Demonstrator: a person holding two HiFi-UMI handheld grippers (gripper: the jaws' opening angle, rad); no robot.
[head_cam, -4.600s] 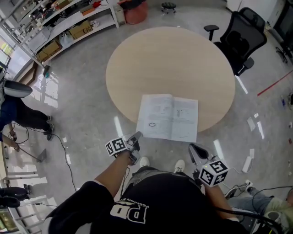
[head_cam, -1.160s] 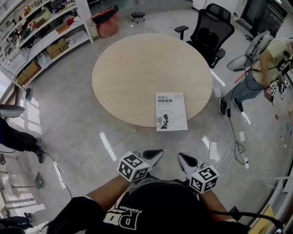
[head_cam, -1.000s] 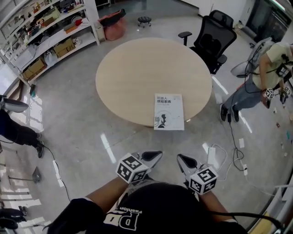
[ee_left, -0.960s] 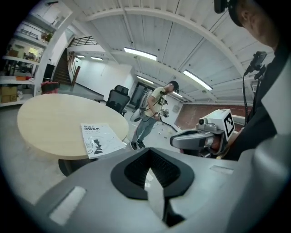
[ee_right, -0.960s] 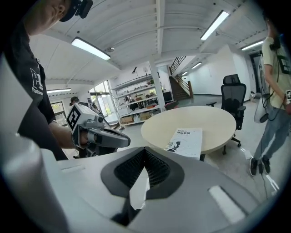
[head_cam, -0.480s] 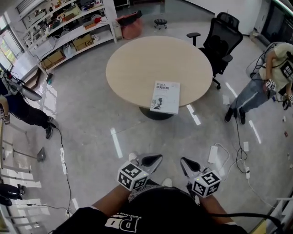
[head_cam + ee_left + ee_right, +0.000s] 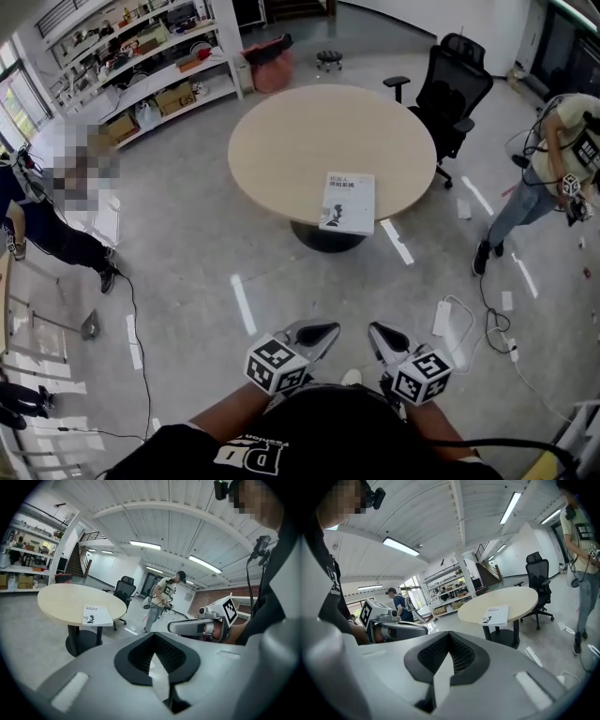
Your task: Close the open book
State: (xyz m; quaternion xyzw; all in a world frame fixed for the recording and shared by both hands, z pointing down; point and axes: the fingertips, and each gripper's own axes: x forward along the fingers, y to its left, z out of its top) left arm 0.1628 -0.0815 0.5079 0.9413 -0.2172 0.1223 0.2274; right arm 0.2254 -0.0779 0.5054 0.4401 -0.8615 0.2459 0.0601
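Note:
The book [image 7: 348, 202] lies closed, white cover up, at the near edge of the round beige table [image 7: 309, 141]. It also shows in the left gripper view as a closed book [image 7: 97, 615] on the table [image 7: 61, 603], and in the right gripper view as the same book [image 7: 497, 615]. Both grippers hang close to my body, far back from the table. My left gripper [image 7: 319, 332] is shut with nothing in it. My right gripper [image 7: 379, 335] is also shut and empty. Each gripper view shows its own jaws meeting, and the other gripper [image 7: 187, 627] [image 7: 401, 629] alongside.
A black office chair [image 7: 457, 82] stands behind the table at the right. Shelves [image 7: 141, 58] line the far left wall. One person [image 7: 555, 155] stands at the right, another [image 7: 39, 225] at the left. Cables [image 7: 466, 323] lie on the grey floor to my right.
The book, open in the oldest frame, lies closed. Over the last second the table and book have drawn farther away in the head view; both grippers stay shut near my body.

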